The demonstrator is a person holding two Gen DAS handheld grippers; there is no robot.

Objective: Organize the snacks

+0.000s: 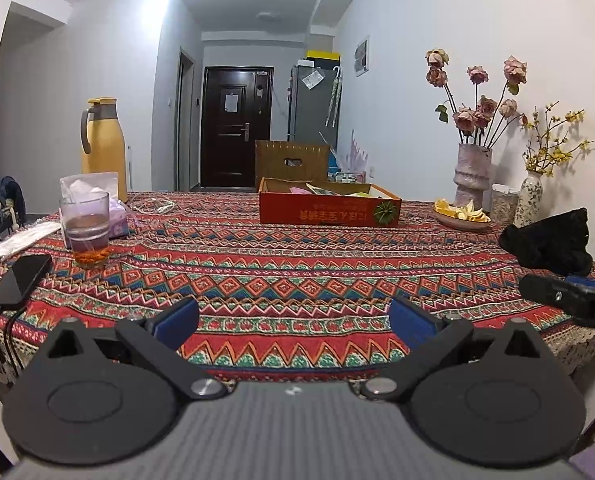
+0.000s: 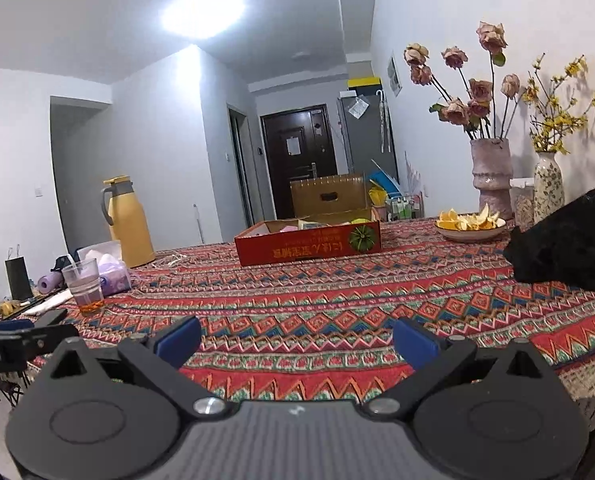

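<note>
grippers poised at the near table edge, both wide open and empty.
snacks lie in the red box far across; reaching over, the left gripper or right gripper may clip the tea glass.

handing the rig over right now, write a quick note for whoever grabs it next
Left tongs: open, empty, held low over the near edge of the patterned tablecloth.
Right tongs: open, empty, alongside at the same near edge.
Snacks: a few packets lie in the shallow red cardboard tray far across the table, out of reach from here. A brown box with a handle slot stands behind it.
Done: nothing visibly gripped or moved yet.
Left: close in on the tray and sort the packets. Watch the glass of tea and the phone on the left, the black bag on the right.
</note>
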